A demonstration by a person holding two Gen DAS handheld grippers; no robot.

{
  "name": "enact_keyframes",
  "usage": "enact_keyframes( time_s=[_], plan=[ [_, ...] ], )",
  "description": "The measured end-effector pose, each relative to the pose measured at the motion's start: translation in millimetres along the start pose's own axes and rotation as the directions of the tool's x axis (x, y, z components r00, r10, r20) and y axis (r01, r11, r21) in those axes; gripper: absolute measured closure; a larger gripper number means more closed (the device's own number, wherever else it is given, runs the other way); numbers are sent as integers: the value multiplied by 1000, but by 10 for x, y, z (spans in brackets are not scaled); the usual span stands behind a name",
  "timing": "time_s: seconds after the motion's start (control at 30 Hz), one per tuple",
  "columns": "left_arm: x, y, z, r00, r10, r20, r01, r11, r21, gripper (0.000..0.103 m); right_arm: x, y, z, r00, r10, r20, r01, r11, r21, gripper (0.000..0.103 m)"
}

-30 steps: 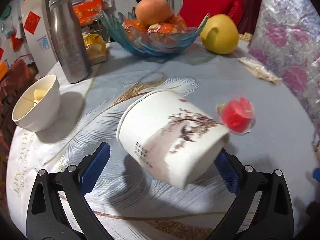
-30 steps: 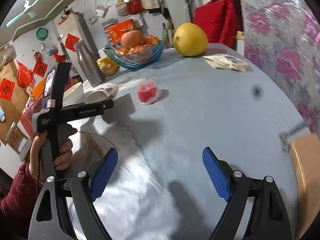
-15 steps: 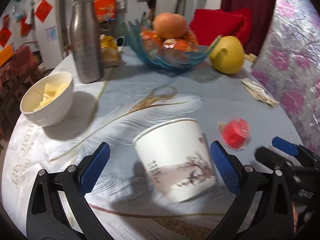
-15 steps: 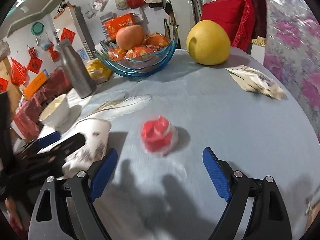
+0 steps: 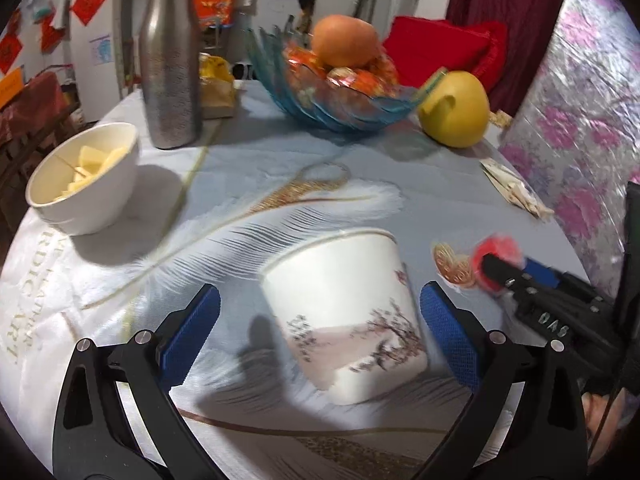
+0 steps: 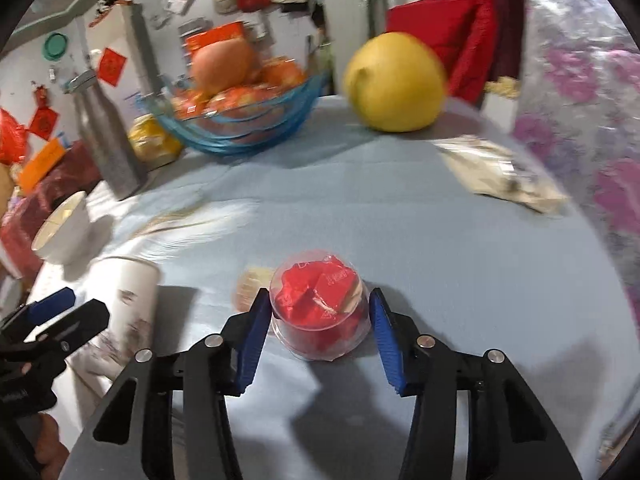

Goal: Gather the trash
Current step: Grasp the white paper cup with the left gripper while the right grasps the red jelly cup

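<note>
A white paper cup (image 5: 340, 320) with a tree print stands on the table between the spread fingers of my left gripper (image 5: 320, 292). The right pad (image 5: 448, 336) is close beside it and the left pad is well clear. In the right wrist view a small clear plastic cup of red wrappers (image 6: 320, 312) sits between the blue pads of my right gripper (image 6: 320, 300). Those jaws are closing, and both pads touch the cup's sides. A round gold lid (image 6: 252, 284) lies just left of it. The paper cup (image 6: 124, 312) and left gripper (image 6: 52, 312) show at the left.
A white bowl (image 5: 84, 176) of yellow pieces, a steel bottle (image 5: 172, 60), a blue glass fruit bowl (image 5: 332, 96) and a yellow pomelo (image 5: 456, 108) stand farther back. Pale wrappers (image 5: 516, 192) lie near the right table edge, by a floral covering.
My right gripper has come forward to the red-filled cup and its jaws have narrowed around it. The paper cup has gone from tilted to upright between the left fingers.
</note>
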State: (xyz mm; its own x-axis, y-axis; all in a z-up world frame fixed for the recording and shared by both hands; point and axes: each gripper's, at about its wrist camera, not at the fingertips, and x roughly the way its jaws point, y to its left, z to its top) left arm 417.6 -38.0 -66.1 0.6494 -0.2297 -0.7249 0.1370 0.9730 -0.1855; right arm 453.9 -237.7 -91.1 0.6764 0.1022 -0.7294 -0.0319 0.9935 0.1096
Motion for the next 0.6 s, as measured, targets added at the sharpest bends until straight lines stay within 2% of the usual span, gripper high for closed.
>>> enact_keyframes(
  time_s=[0.13, 0.23, 0.4, 0.5, 0.6],
  plan=[
    [115, -164, -57, 999, -17, -44, 20, 997, 69, 7, -161, -262, -109, 1000, -15, 5, 14, 999, 51, 53],
    [238, -275, -85, 997, 39, -69, -30, 992, 125, 7, -171, -325, -136, 1000, -10, 4, 10, 997, 73, 53],
    [335, -222, -56, 993, 63, -102, -54, 994, 93, 7, -125, -312, -162, 1000, -8, -22, 10, 998, 67, 53],
    [304, -169, -39, 995, 41, -87, -35, 997, 70, 7, -106, -274, -164, 1000, -20, -22, 21, 998, 59, 52],
    [281, -178, -38, 996, 33, -78, -27, 996, 83, 17, -88, -270, -162, 999, -17, -30, 19, 998, 63, 48]
  ],
)
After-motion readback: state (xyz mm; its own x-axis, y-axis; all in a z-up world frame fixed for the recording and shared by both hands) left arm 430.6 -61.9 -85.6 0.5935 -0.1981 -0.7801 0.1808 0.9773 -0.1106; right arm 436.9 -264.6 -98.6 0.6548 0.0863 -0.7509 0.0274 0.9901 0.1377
